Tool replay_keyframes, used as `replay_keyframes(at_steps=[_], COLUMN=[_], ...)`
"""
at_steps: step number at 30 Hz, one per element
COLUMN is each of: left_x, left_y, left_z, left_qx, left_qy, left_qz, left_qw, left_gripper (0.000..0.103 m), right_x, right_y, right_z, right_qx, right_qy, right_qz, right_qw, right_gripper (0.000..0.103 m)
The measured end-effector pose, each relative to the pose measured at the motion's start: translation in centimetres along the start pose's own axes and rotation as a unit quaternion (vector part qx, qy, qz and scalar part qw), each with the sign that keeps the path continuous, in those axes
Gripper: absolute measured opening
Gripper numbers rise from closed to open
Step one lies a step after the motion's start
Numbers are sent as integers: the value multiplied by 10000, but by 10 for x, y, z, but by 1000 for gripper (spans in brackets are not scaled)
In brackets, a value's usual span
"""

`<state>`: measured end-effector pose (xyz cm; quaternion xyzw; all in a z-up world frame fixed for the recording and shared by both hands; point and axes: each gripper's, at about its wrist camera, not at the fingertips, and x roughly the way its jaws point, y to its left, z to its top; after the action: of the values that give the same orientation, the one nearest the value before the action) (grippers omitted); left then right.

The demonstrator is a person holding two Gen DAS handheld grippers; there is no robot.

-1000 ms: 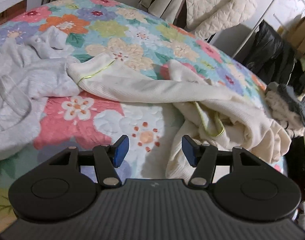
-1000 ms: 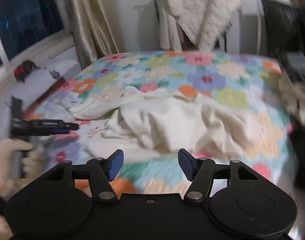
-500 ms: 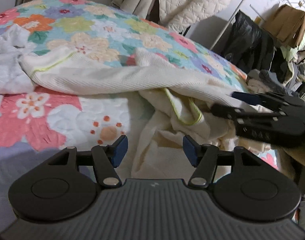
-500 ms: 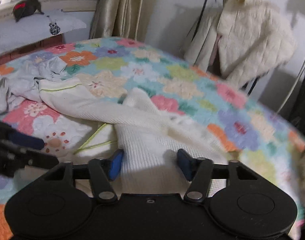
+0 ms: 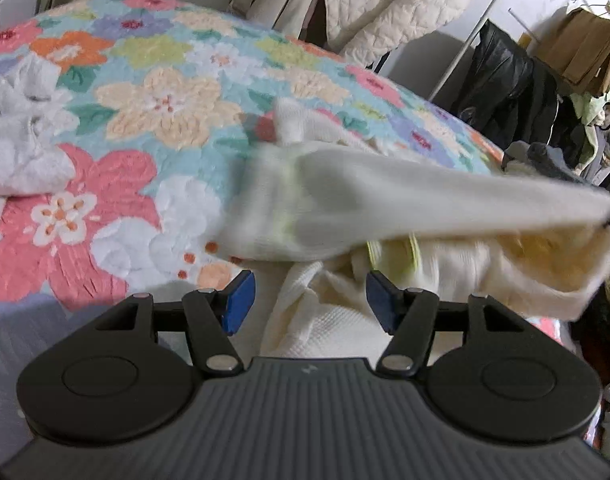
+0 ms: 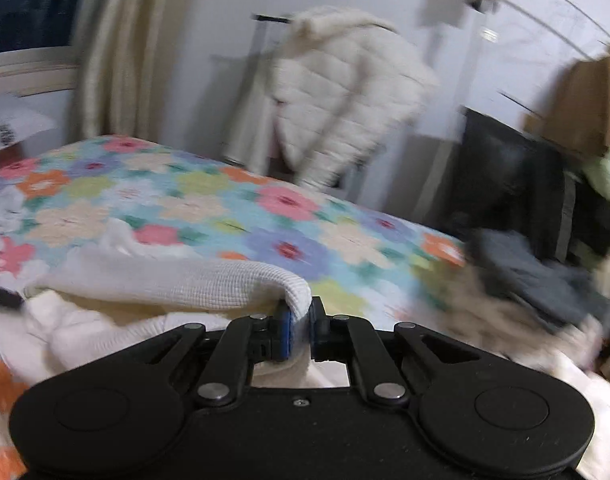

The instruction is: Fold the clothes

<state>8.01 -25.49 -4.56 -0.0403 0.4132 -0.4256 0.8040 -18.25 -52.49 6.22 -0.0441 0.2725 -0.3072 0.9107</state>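
Your right gripper (image 6: 299, 334) has its jaws clenched on a fold of the cream waffle-knit garment (image 5: 405, 208), lifting it off the flower-patterned quilted bed (image 5: 157, 108). Your left gripper (image 5: 309, 300) is released and empty, hovering near the bunched part. Raise it evenly; take a second edge before laying it flat.

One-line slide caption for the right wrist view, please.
Right gripper, jaws shut on a fold of cream knit garment, above the floral quilt.
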Motion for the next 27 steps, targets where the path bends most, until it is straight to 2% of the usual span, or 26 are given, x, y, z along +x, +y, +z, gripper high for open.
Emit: replay_keyframes(at_steps=[4, 8, 11, 15, 17, 19, 21, 23, 24, 26, 27], left_x=[-14, -20, -20, -17, -13, -8, -3, 0, 1, 5, 7], left_y=[-11, -26, -37, -53, -61, -71, -80, -86, -89, -94, -96], left_z=[2, 3, 1, -7, -13, -20, -28, -35, -38, -44, -46], left_qx=[110, 258, 392, 482, 553, 691, 861, 992, 1058, 1149, 1188], left_qy=[-108, -121, -62, 91, 229, 403, 568, 715, 788, 904, 956], left_qz=[-89, -165, -202, -396, -480, -509, -562, -677, -735, -744, -727], left_qw=[9998, 9995, 9990, 9980, 9971, 9955, 9931, 9902, 9885, 9865, 9856], left_gripper=[62, 65, 67, 67, 67, 68, 68, 70, 71, 75, 76], right_x=[-40, -67, -62, -46, -46, -49, -51, -58, -61, -60, -58], right_y=[-38, -76, -92, -96, -91, -81, -71, -64, -59, -36, -21], right_z=[-23, -67, -108, -142, -141, -128, -110, -91, -84, -75, -73], right_qx=[2, 435, 585, 591, 611, 320, 97, 274, 483, 464, 231], right_qy=[220, 832, 1515, 2224, 2185, 2027, 1816, 1510, 1339, 1138, 1047], right_qz=[-694, -1185, -1399, -1373, -1308, -1429, -1495, -1044, -635, -68, 239], right_qw=[9973, 9885, 9768, 9634, 9651, 9682, 9719, 9826, 9878, 9924, 9940], right_gripper=[8, 8, 8, 8, 9, 16, 33, 35, 38, 46, 47])
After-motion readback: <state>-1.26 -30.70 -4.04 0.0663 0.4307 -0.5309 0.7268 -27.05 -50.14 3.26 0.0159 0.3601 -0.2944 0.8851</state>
